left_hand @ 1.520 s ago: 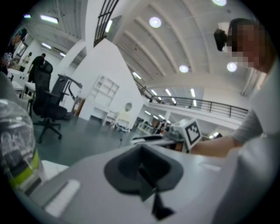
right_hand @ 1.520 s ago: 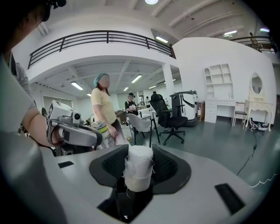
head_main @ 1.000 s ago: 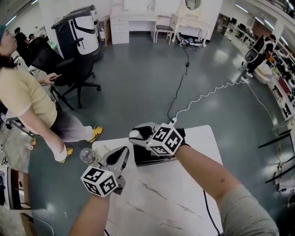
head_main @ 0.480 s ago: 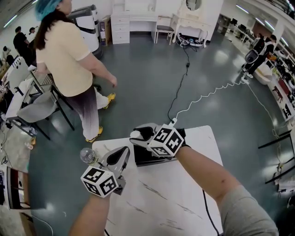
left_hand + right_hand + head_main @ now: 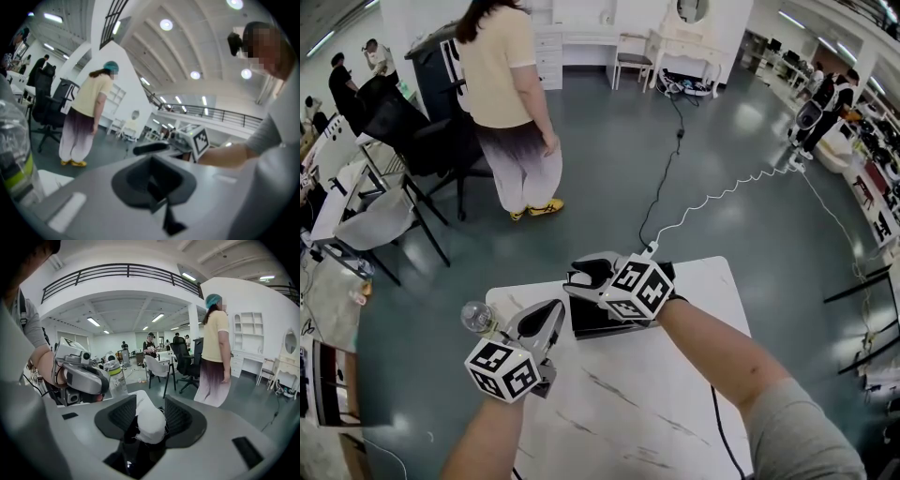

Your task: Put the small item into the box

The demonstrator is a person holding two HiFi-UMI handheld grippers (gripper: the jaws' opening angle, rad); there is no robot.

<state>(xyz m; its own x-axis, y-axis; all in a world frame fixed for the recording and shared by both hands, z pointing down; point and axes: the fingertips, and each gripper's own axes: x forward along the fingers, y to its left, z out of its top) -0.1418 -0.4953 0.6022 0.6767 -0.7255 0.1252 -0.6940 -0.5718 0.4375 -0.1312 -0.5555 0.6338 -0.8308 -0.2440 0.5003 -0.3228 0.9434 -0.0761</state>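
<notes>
My right gripper [image 5: 586,274] hovers over the black box [image 5: 600,323] at the table's far edge. In the right gripper view a small white item [image 5: 150,420] sits between the ribbed pads [image 5: 124,414]. The right gripper [image 5: 146,416] has its jaws opening, and a gap shows beside the item on the right. My left gripper [image 5: 546,314] rests near the table's left side, jaws together with nothing in them. In its own view the left gripper [image 5: 152,180] points toward the right gripper's marker cube [image 5: 199,138].
A clear plastic bottle [image 5: 476,317] stands at the table's far left corner, just beyond the left gripper. The white marble table [image 5: 675,394] carries a black cable [image 5: 717,422] on its right. A person in a yellow shirt [image 5: 511,103] stands on the floor beyond, near office chairs [image 5: 422,141].
The person in the yellow shirt has walked from the left side to the back of the room. The white item shows less at the right jaws' tip. Both grippers stay in place.
</notes>
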